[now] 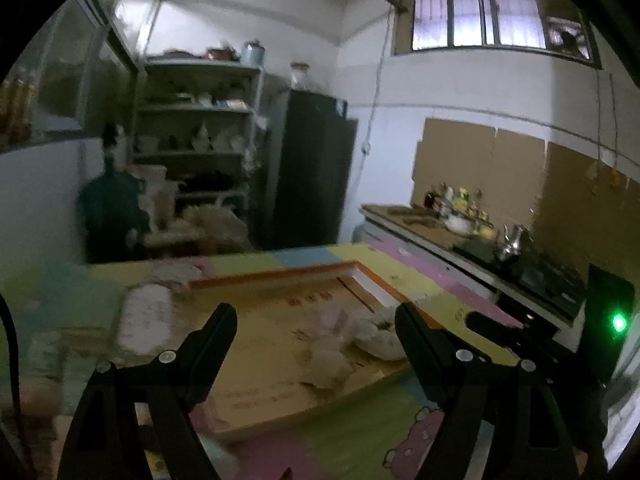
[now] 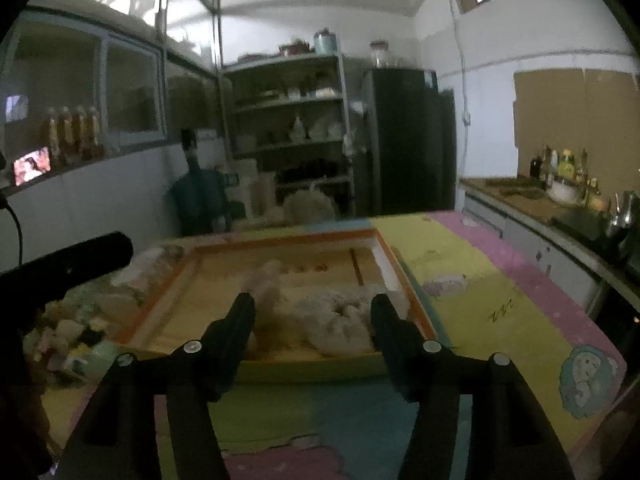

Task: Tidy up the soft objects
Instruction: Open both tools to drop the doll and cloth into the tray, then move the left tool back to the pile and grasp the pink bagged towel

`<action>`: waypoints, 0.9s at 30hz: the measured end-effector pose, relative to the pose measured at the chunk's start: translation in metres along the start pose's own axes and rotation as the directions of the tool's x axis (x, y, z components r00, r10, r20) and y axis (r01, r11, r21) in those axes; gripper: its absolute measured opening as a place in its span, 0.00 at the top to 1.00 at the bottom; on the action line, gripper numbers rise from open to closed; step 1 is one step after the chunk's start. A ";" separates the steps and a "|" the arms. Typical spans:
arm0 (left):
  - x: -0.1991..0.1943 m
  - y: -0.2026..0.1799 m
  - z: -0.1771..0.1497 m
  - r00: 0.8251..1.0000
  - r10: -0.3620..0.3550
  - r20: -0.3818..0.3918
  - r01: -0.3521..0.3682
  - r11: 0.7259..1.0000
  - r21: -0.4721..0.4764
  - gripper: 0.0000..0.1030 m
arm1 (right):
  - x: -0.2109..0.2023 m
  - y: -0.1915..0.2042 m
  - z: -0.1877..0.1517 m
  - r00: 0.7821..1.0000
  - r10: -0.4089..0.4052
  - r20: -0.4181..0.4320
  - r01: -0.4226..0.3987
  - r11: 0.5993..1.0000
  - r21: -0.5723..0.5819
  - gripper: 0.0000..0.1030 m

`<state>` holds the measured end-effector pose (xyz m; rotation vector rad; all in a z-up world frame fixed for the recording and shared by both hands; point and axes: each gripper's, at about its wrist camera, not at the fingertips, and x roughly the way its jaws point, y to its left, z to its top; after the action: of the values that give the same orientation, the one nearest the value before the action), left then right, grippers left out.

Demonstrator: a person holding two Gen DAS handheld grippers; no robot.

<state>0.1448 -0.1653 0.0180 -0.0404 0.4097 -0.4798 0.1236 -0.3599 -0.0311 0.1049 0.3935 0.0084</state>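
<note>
while both our grippers hang above the near edge of the bench (image 2: 472, 280), the left gripper (image 1: 316, 320) and the right gripper (image 2: 312, 312) have their fingers spread apart with nothing between them. beyond them, pale soft toys (image 2: 332, 316) lie heaped in the shallow wooden tray (image 2: 160, 292), toward its right side. further left, more soft pieces (image 2: 80, 328) crowd the bench outside the tray, so we judge the sorting only partly done.

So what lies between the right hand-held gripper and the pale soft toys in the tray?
Only the shallow wooden tray's near rim; right hand-held gripper open, toys beyond, right wrist view.
</note>
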 end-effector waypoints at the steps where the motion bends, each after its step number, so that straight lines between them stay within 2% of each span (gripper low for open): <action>1: -0.005 0.002 0.000 1.000 0.006 0.009 -0.006 1.000 -0.002 0.21 | -0.004 0.005 0.001 1.000 0.000 0.012 0.000 1.000 0.000 0.35; 6: -0.041 0.020 -0.004 0.995 0.070 0.073 -0.070 0.998 0.001 0.21 | -0.032 0.032 0.001 0.999 0.010 0.052 -0.010 1.000 -0.002 0.32; 9: -0.066 0.036 -0.013 0.987 0.123 0.106 -0.123 0.992 -0.004 0.21 | -0.046 0.045 -0.003 0.998 0.020 0.064 -0.021 1.000 0.014 0.28; 11: -0.084 0.052 -0.020 0.978 0.166 0.122 -0.164 0.986 -0.025 0.21 | -0.053 0.056 -0.008 0.997 0.055 0.054 -0.057 0.998 0.033 0.26; 14: -0.108 0.080 -0.029 0.965 0.234 0.116 -0.226 0.971 -0.082 0.21 | -0.057 0.075 -0.017 0.994 0.100 0.034 -0.101 0.994 0.031 0.26; 20: -0.150 0.126 -0.048 0.941 0.317 0.123 -0.293 0.939 -0.179 0.21 | -0.064 0.110 -0.027 0.986 0.163 0.032 -0.164 0.986 0.033 0.26; 24: -0.171 0.140 -0.058 0.921 0.364 0.137 -0.339 0.924 -0.178 0.21 | -0.063 0.130 -0.030 0.982 0.188 0.023 -0.189 0.982 0.014 0.26; 27: -0.181 0.146 -0.065 0.915 0.378 0.140 -0.354 0.919 -0.171 0.21 | -0.062 0.141 -0.032 0.978 0.207 0.012 -0.207 0.978 0.004 0.26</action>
<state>0.0376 0.0511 0.0065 -0.1396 0.2735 -0.0722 0.0560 -0.2180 -0.0220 0.1504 0.3700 0.2123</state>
